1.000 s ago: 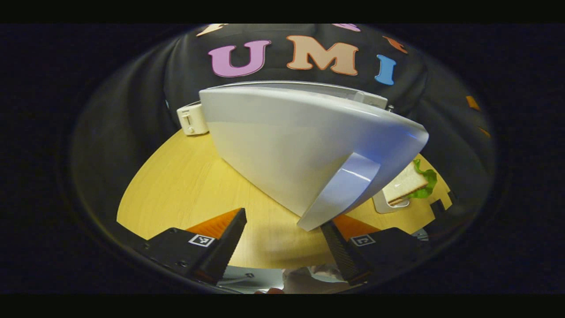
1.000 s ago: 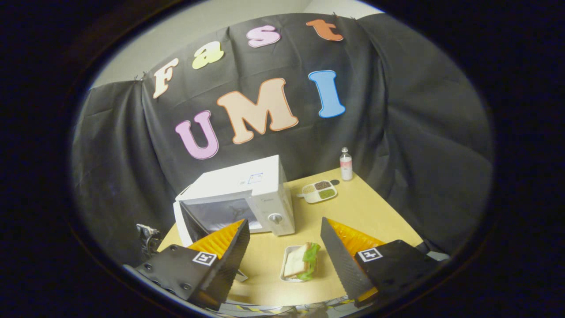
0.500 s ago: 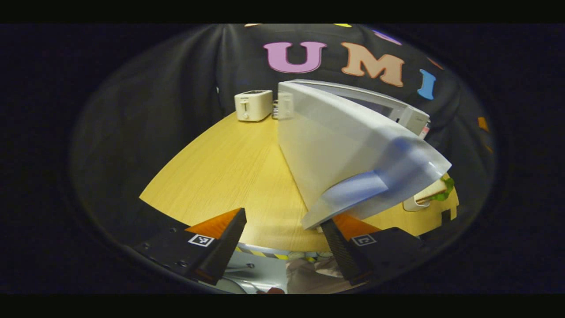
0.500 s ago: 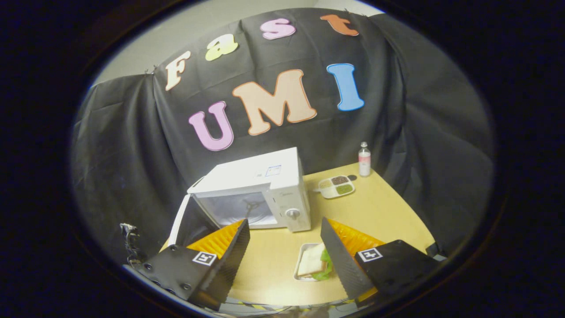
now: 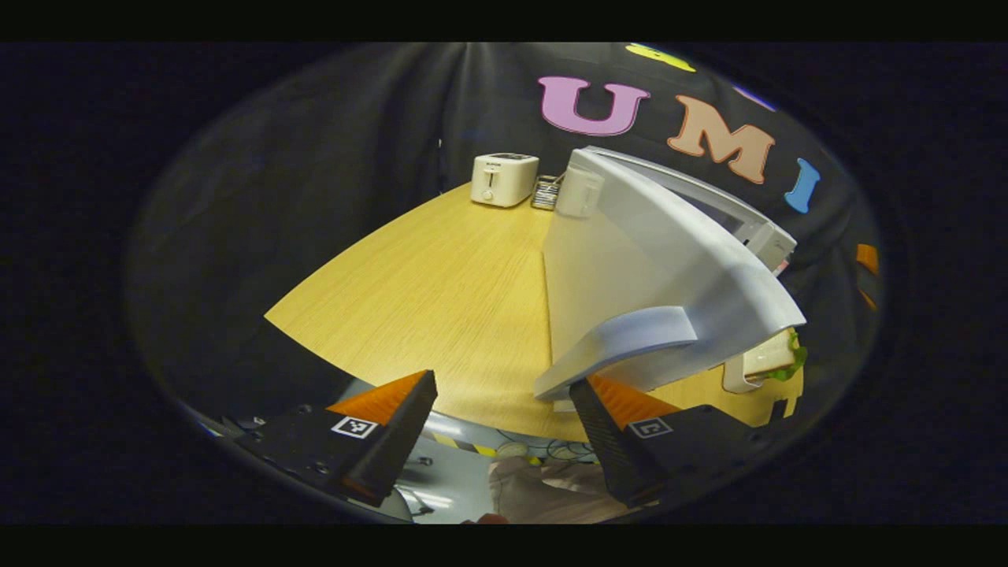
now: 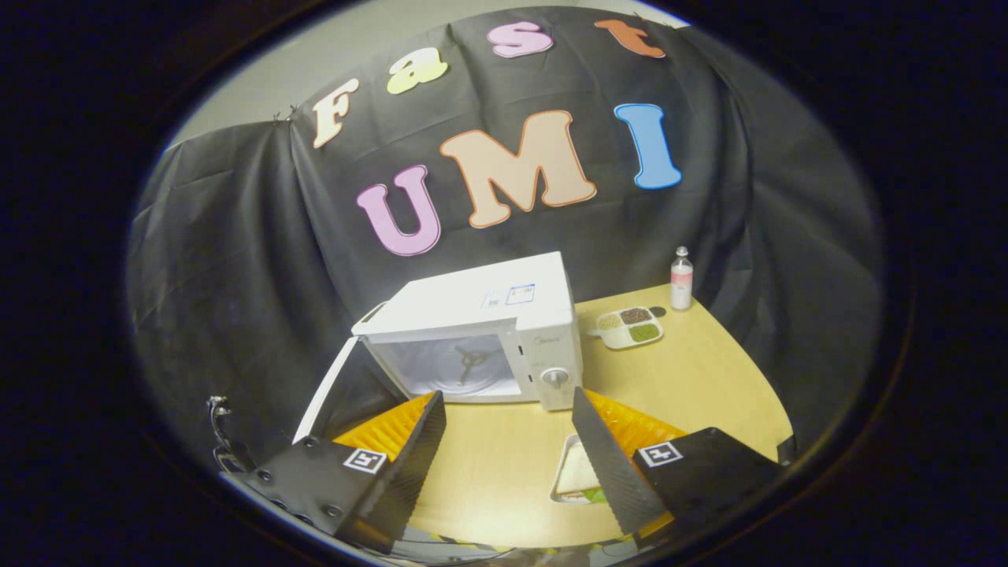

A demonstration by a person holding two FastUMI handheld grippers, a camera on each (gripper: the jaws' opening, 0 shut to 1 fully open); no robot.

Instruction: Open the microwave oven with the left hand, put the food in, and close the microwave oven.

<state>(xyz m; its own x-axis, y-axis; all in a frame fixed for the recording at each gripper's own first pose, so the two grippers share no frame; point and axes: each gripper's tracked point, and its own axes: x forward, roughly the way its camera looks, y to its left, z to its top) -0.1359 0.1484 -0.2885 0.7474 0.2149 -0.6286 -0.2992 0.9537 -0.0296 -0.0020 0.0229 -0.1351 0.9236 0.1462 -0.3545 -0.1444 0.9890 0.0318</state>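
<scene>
White plastic dominates the left gripper view: the microwave door (image 5: 630,268) stands swung well out from the oven, running from about 12 o'clock down toward 4 o'clock, and its handle (image 5: 622,346) ends just above the right finger of the left gripper (image 5: 504,429). The jaws stand wide apart. That finger's tip sits right under the handle's lower end and seems to touch or hook it; I cannot tell for certain, and the other finger is clear of everything. Past the door, at 3 o'clock, the sandwich (image 5: 776,358) on its white tray peeks out at the edge of the wooden table (image 5: 425,299). A toaster (image 5: 504,179) stands far off at 12 o'clock.

From the right gripper view, the microwave (image 6: 480,331) sits at centre with its cavity exposed and the door hanging out toward 8 o'clock. So the opening looks done or nearly so; loading the food and closing are both left. The right gripper (image 6: 508,461) has its jaws wide apart and holds nothing, hovering above the table. The sandwich tray (image 6: 579,476) lies at 5 o'clock, partly hidden behind the right finger, well short of the cavity. A sectioned dish (image 6: 628,327) and a small bottle (image 6: 681,278) rest at 2 o'clock.
</scene>
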